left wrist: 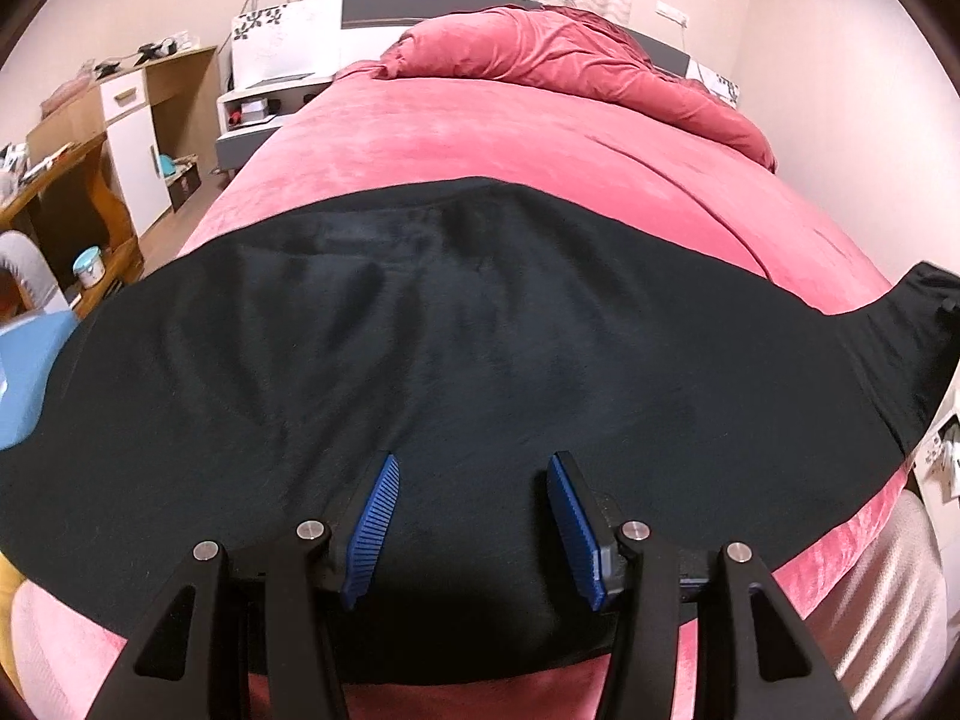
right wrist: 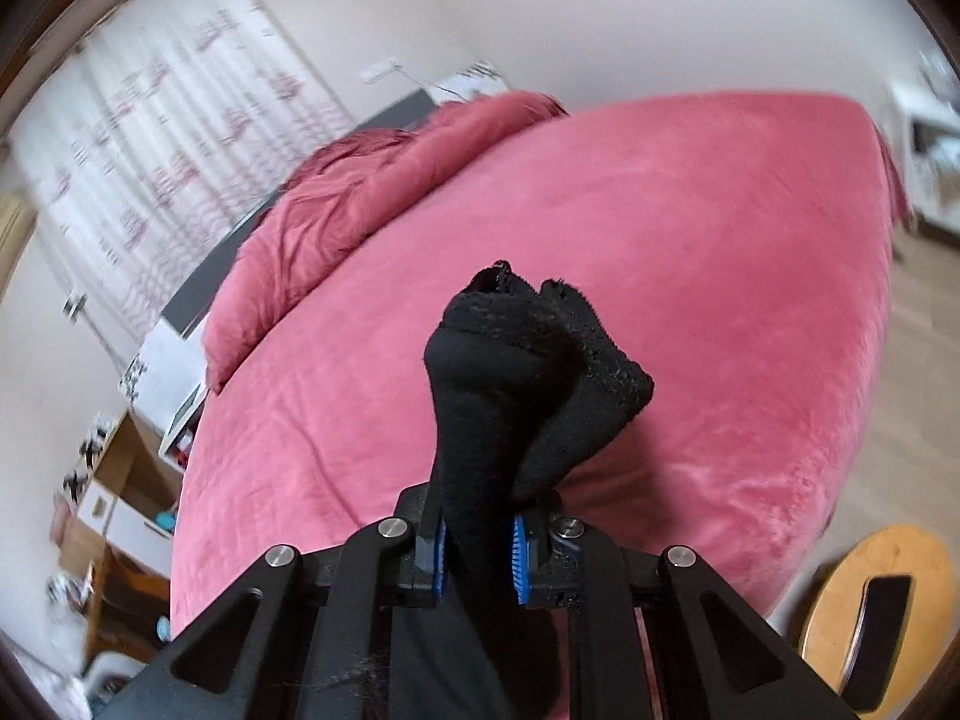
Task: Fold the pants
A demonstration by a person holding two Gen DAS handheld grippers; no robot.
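Note:
Black pants (left wrist: 456, 336) lie spread across the near part of a pink bed (left wrist: 492, 132). My left gripper (left wrist: 474, 468) is open just above the cloth near its front edge, blue pads apart, holding nothing. The pants' right end (left wrist: 924, 324) rises off the bed at the right edge of the left wrist view. In the right wrist view my right gripper (right wrist: 478, 531) is shut on a bunched end of the black pants (right wrist: 528, 360), held up above the bed (right wrist: 690, 252).
A rumpled pink duvet (left wrist: 576, 60) lies at the head of the bed. A wooden desk and white cabinet (left wrist: 126, 132) stand left of the bed. A round wooden stool (right wrist: 882, 612) stands on the floor to the right.

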